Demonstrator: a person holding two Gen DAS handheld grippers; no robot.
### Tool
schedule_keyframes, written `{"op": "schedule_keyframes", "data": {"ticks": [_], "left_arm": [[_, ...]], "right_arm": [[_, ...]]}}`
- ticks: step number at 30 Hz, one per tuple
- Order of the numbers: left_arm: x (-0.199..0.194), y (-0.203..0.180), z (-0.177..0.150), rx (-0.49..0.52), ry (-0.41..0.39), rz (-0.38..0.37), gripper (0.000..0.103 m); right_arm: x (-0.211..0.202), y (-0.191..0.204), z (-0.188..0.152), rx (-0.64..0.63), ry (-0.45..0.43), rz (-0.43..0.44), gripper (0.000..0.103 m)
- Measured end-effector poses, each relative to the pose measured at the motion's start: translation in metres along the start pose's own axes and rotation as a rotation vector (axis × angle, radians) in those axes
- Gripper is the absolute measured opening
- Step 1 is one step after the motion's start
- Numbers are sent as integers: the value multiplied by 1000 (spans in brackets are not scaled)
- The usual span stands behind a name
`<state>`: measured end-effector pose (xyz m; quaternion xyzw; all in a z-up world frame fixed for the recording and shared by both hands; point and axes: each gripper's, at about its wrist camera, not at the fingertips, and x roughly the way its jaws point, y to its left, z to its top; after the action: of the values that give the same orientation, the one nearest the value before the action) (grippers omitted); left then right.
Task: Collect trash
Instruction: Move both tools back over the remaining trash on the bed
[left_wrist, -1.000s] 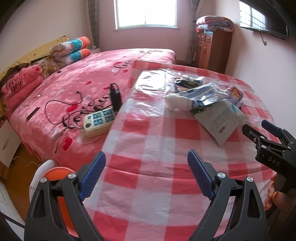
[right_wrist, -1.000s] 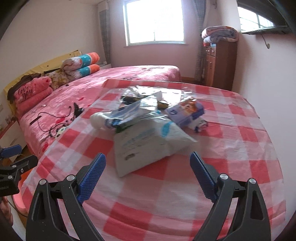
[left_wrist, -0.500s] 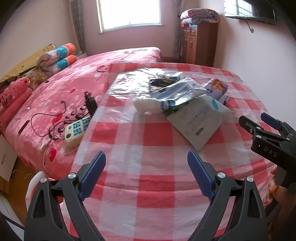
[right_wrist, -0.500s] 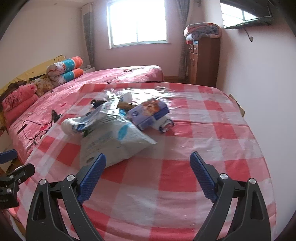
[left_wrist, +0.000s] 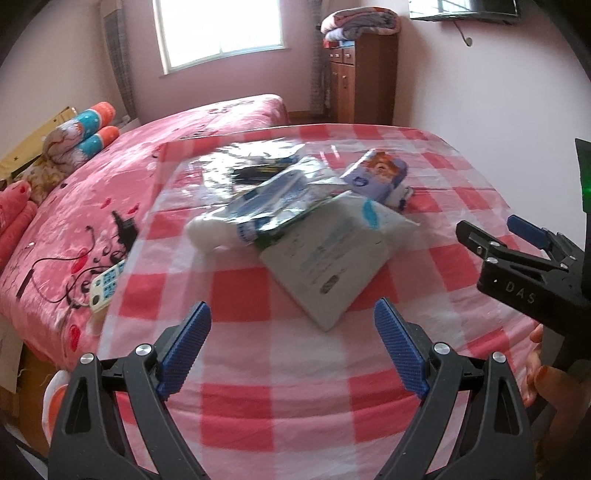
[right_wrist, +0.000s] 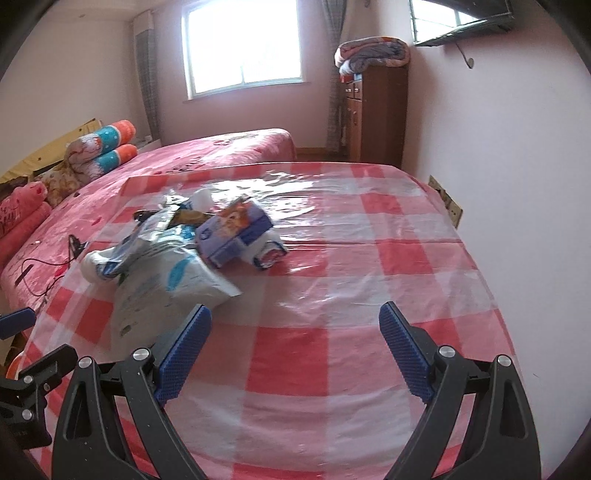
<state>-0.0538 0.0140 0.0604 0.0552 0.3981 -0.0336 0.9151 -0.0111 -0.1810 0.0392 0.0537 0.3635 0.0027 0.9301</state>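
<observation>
Trash (left_wrist: 306, 221) lies in one heap on my table (left_wrist: 295, 369), closer to its far left corner than to the near edge where I stand. I think it is piled together so I can pick it up piece by piece. On top of the heap is a crinkly blue and white wrapper (left_wrist: 273, 206), and under its left end sticks out a white roll (left_wrist: 207, 230). A big flat white bag (left_wrist: 332, 258) leans off the heap toward me, with its corner close to the near edge. A small purple pack with a cartoon face (right_wrist: 232, 229) sits on the right side of the heap, and a small striped roll (right_wrist: 269, 253) lies just beside it. The right half of the table is bare checked cloth. My left gripper (left_wrist: 291, 350) has its blue pads wide apart and nothing between them, and it tips down toward the flat white bag. My right gripper (right_wrist: 295, 354) is wide apart too, with nothing in it, and it tips down at the bare cloth right of the heap. Both hang over the near edge, not touching any trash. I guess I take the flat white bag first.
</observation>
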Motion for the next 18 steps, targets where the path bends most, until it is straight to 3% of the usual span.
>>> {"op": "schedule_keyframes", "data": {"ticks": [8, 18], "left_arm": [[17, -24, 13, 10, 12, -47, 90], [41, -32, 26, 18, 28, -39, 90]], "right_arm": [[1, -21, 2, 38, -3, -24, 91], [3, -35, 3, 65, 4, -24, 91]]}}
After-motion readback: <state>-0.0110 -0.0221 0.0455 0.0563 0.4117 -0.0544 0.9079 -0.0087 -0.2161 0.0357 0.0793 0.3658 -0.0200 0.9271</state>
